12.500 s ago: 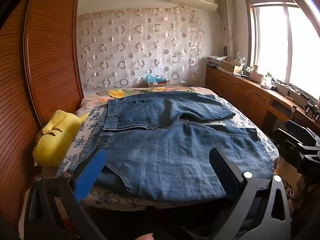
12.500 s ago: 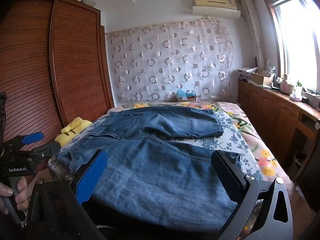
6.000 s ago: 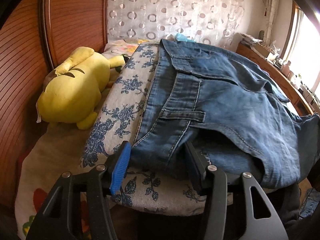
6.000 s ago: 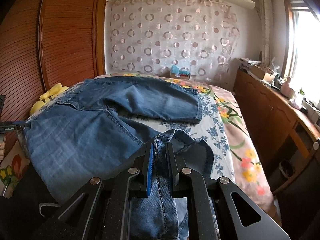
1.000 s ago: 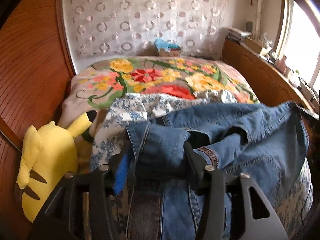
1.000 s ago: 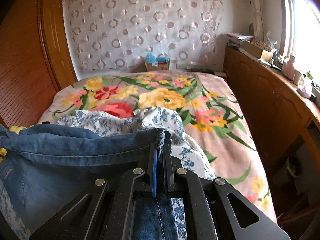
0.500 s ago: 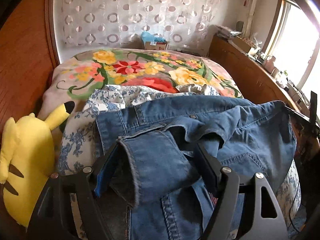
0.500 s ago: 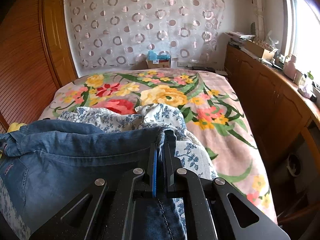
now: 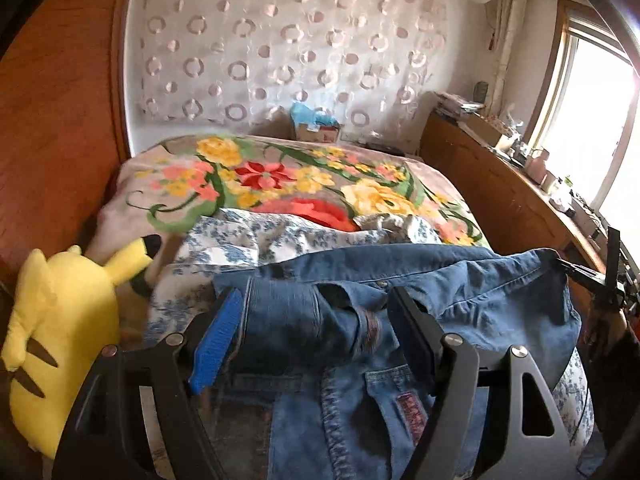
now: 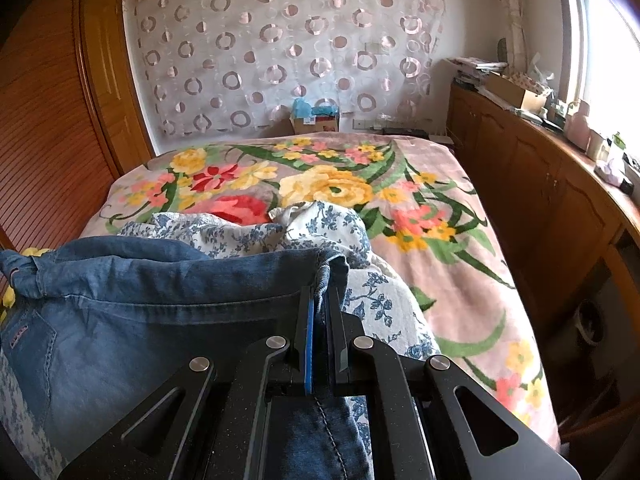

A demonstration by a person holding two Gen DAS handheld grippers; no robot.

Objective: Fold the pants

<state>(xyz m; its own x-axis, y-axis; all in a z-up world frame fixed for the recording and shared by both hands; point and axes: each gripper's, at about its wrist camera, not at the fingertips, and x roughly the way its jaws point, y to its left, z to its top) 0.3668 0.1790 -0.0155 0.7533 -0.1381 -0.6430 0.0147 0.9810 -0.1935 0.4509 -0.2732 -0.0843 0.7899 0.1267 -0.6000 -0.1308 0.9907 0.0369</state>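
Observation:
The blue denim pants (image 9: 472, 308) lie folded over on the near end of the bed. In the left wrist view my left gripper (image 9: 314, 312) is open, its fingers standing apart on either side of the bunched waistband end (image 9: 296, 320), which lies loose between them. In the right wrist view my right gripper (image 10: 320, 304) is shut on the hem edge of the pants (image 10: 160, 300), holding it just above the blue-flowered sheet (image 10: 384, 292). The right gripper also shows at the far right of the left wrist view (image 9: 600, 280).
A yellow plush toy (image 9: 60, 340) lies at the bed's left edge beside the wooden wardrobe (image 10: 40, 140). A floral blanket (image 10: 340, 184) covers the far bed. A cardboard box (image 10: 316, 120) sits by the curtain. A wooden counter (image 10: 560, 184) runs along the right.
Both grippers carried the near pant leg over onto the far half. My left gripper has opened over the last second and drawn back a little; the waistband now lies loose. The right stays shut.

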